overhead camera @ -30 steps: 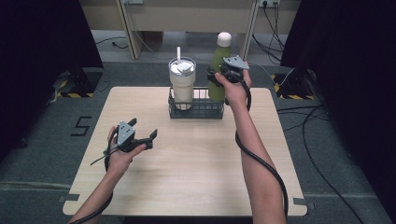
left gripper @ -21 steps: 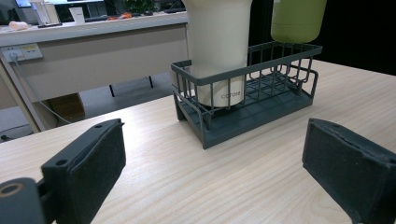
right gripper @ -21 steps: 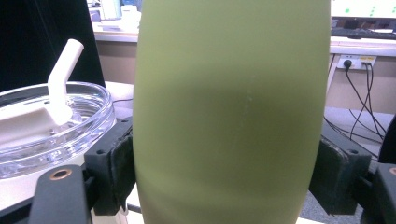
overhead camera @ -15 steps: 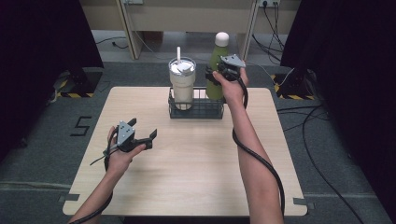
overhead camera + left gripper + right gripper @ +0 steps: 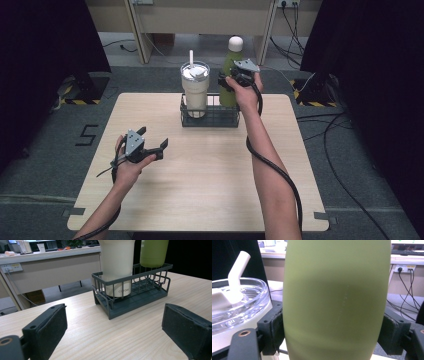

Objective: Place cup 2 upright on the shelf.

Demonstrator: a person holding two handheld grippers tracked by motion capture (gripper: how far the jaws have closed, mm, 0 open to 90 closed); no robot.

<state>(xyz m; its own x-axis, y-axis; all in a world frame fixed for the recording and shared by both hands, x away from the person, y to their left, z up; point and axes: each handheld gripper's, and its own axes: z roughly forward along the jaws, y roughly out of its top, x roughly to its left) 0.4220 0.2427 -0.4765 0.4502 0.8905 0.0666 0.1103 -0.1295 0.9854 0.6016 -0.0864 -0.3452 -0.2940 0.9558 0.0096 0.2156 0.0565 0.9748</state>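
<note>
Right claw [image 5: 231, 80] is clamped on the green bottle [image 5: 229, 80], both pads pressed against its sides in the right gripper view. The bottle's base hangs just above the right end of the rack [image 5: 210, 117], clear of the wire floor in the left gripper view. The tumbler [image 5: 195, 90] with straw stands upright in the rack's left end, just beside the bottle. Left claw [image 5: 152, 145] hovers over the tabletop [image 5: 210, 175], well in front and left of the rack, jaws wide apart, holding nothing.
</note>
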